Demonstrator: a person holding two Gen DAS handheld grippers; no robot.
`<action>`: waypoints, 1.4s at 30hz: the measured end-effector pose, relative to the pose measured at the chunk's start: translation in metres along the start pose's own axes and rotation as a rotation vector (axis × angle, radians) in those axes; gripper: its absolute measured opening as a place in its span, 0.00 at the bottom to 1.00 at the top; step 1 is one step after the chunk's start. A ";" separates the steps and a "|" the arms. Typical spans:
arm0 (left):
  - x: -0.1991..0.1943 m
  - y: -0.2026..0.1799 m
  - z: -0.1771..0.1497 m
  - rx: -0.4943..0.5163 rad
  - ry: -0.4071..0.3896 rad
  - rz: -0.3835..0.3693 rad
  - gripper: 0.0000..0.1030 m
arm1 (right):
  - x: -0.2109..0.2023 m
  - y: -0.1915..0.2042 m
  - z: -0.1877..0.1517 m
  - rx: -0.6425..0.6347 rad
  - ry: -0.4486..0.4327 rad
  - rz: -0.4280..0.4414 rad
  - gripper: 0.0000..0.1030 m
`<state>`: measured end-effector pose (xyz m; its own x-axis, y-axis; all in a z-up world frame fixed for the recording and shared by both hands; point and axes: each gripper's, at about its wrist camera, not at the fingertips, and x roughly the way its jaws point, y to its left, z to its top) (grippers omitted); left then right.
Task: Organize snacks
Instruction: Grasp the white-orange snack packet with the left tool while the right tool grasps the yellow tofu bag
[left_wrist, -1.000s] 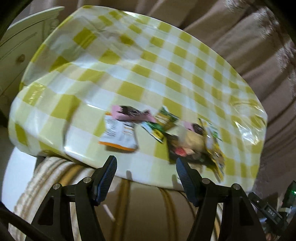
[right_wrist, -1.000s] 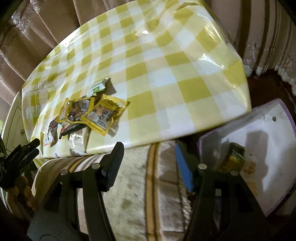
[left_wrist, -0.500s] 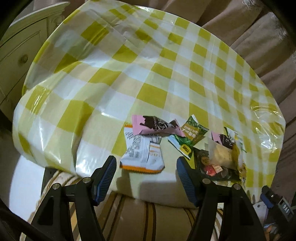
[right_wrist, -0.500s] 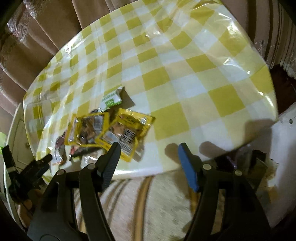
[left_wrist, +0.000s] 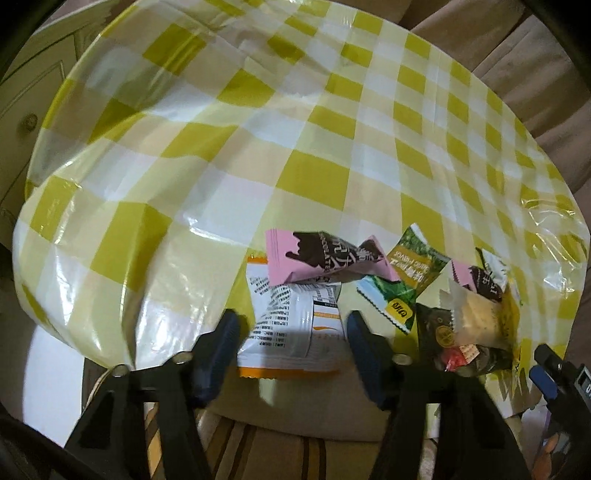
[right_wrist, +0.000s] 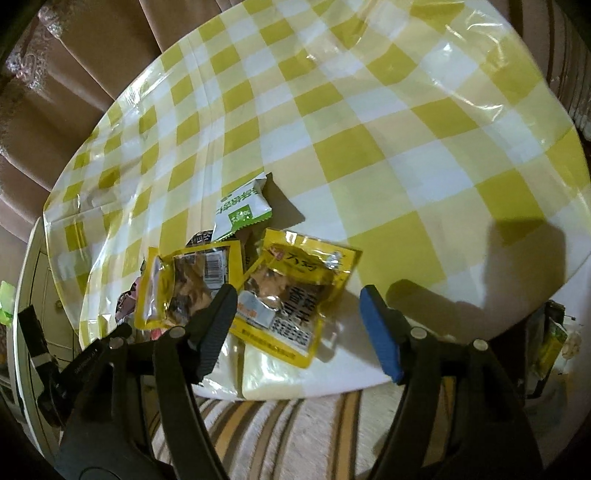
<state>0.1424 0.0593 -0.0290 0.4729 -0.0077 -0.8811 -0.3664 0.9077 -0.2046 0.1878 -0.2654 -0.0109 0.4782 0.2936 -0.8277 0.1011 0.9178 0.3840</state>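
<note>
Several snack packets lie bunched near the front edge of a table (left_wrist: 317, 177) with a yellow-and-white checked cloth. In the left wrist view my left gripper (left_wrist: 291, 347) is open, its fingers on either side of a white-and-orange packet (left_wrist: 291, 332). A pink-and-brown packet (left_wrist: 325, 258) lies across that packet's top, with a green packet (left_wrist: 402, 284) and a dark pile (left_wrist: 469, 332) to the right. In the right wrist view my right gripper (right_wrist: 299, 328) is open just in front of a yellow packet (right_wrist: 295, 291). Another yellow packet (right_wrist: 188, 284) and a green-and-white one (right_wrist: 242, 212) lie beside it.
A striped rug (right_wrist: 295, 424) lies below the table's front edge. A white cabinet (left_wrist: 22, 92) stands at the left. Brown curtains (right_wrist: 92, 55) hang behind the table. The far part of the table (right_wrist: 369, 110) bears only the cloth. A low white surface with small items (right_wrist: 554, 343) is at the right.
Both grippers have moved forward to the snack pile at the table's front edge. The left now straddles the white-and-orange packet; the right has reached the yellow one. Both stay open.
</note>
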 end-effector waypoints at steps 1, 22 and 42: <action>0.000 -0.001 0.000 0.004 0.000 -0.001 0.55 | 0.003 0.001 0.001 0.006 0.004 0.001 0.71; -0.013 -0.014 -0.008 0.063 -0.042 -0.071 0.48 | 0.033 0.017 0.003 -0.058 0.047 -0.139 0.63; -0.030 -0.018 -0.028 0.065 -0.013 -0.163 0.29 | 0.015 -0.009 -0.007 -0.158 0.116 -0.217 0.63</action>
<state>0.1123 0.0316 -0.0114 0.5319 -0.1521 -0.8330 -0.2316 0.9201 -0.3159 0.1878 -0.2673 -0.0300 0.3567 0.1063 -0.9282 0.0485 0.9901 0.1320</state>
